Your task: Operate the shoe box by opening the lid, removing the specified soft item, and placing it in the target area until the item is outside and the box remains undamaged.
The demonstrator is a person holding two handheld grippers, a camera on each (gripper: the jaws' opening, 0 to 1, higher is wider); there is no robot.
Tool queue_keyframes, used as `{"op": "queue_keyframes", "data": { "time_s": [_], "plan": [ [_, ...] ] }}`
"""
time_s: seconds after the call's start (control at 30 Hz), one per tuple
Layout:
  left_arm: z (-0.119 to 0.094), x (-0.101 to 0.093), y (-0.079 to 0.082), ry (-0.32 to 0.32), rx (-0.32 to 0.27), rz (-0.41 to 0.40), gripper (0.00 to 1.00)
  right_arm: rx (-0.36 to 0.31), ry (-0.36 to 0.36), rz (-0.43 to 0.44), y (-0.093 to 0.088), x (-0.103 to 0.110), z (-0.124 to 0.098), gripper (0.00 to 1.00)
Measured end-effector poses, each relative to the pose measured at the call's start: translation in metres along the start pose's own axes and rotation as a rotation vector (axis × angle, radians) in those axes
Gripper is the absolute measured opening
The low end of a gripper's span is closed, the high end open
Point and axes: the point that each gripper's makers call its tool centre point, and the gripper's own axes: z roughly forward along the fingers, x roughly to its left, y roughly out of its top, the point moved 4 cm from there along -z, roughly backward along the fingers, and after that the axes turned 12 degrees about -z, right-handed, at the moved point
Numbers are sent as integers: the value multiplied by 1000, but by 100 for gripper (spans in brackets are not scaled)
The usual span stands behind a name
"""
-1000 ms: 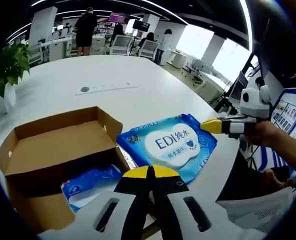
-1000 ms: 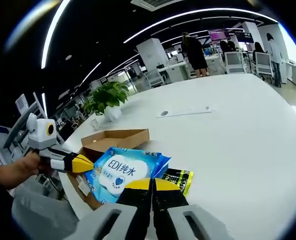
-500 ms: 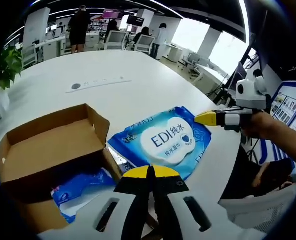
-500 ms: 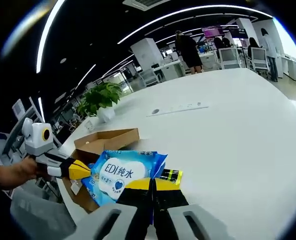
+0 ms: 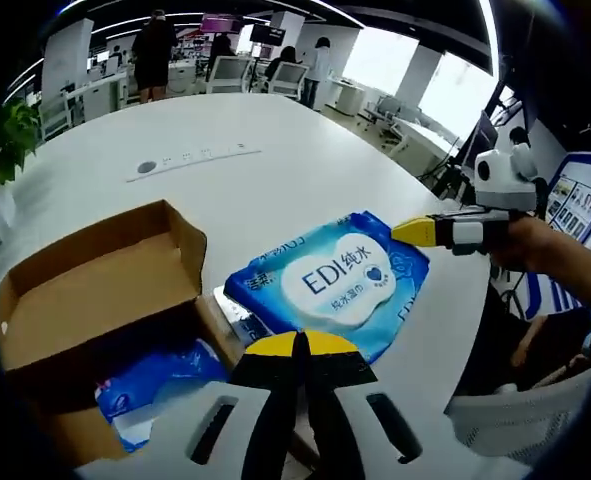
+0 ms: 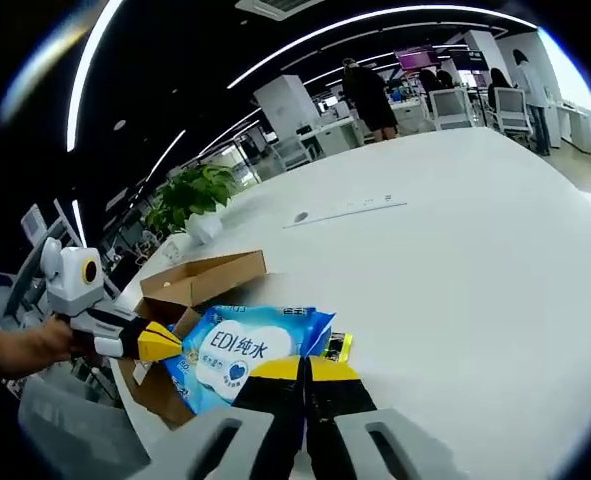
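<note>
Now the wipes pack is out of the open box.

Left gripper view: the brown shoe box (image 5: 95, 290) stands open with a blue packet (image 5: 160, 375) inside. The big blue wipes pack (image 5: 330, 285) lies on the white table (image 5: 275, 180), touching the box's side, near the table's edge. The left gripper (image 5: 300, 345) is pinched closed, holding nothing; the right gripper (image 5: 415, 230) touches the pack's corner.
Right gripper view: the right gripper (image 6: 303, 368) is closed and empty, just before the pack (image 6: 240, 350). Lots of bare table (image 6: 455, 250) lies beyond.
</note>
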Motion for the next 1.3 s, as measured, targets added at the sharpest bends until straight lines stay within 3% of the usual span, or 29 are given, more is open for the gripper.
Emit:
{"op": "queue_keyframes", "data": {
  "time_s": [0.33,0.63,1.07,1.2,1.3],
  "plan": [
    [6,7,3,30,7,27,0,-1,-7,21,-3,-3,11,0],
    [7,11,2,72,27,110,0,11,-5,4,-6,1,20,0],
    [23,11,-6,134,98,345,0,20,-38,18,-20,-4,26,0],
    [26,13,-1,161,84,454,0,-5,-37,22,-19,-3,27,0],
    [24,13,0,157,85,437,0,4,-49,13,-20,-5,30,0]
  ]
}}
